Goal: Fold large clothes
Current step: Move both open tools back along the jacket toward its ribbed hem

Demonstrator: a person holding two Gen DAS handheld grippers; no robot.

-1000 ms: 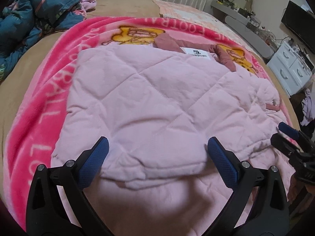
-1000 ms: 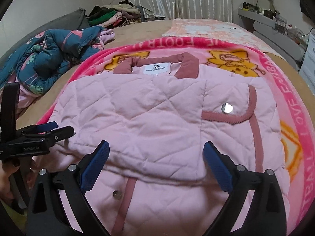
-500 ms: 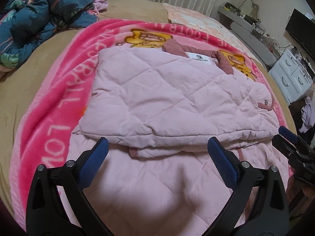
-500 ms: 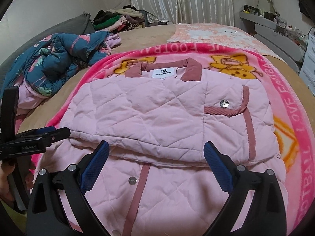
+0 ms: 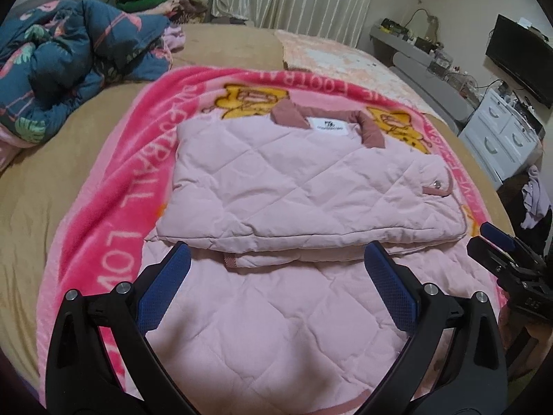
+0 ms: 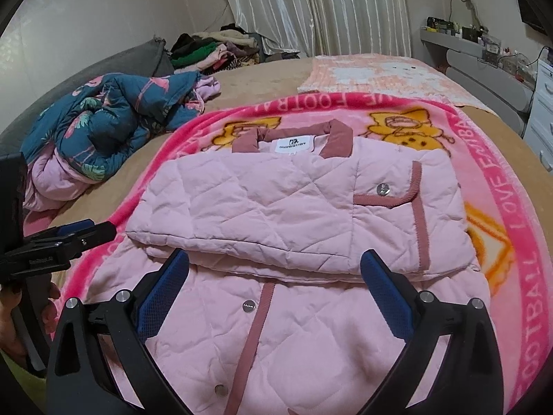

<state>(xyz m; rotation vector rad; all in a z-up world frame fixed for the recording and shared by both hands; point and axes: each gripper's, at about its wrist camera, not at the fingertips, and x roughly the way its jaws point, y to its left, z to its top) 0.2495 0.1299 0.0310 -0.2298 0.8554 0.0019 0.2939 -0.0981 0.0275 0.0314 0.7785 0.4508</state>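
Observation:
A pale pink quilted jacket [image 5: 297, 193] with a dusty-rose collar lies on a hot-pink blanket [image 5: 114, 228] on the bed. Its sleeves lie folded across the upper body; the lower part spreads flat toward me. It also shows in the right wrist view [image 6: 276, 214]. My left gripper [image 5: 276, 290] is open and empty, above the jacket's lower part. My right gripper [image 6: 276, 290] is open and empty over the button placket. Each gripper shows at the edge of the other's view: the right [image 5: 501, 245] and the left [image 6: 72, 231].
A crumpled dark blue floral quilt [image 6: 110, 121] lies on the bed's left side. A clothes pile [image 6: 211, 48] sits at the far back by the curtains. White drawers [image 5: 501, 138] and a shelf stand right of the bed. A peach blanket [image 6: 373, 72] lies beyond.
Both grippers have pulled back toward the near edge and risen, so more of the jacket's lower part now shows. The jacket has not moved.

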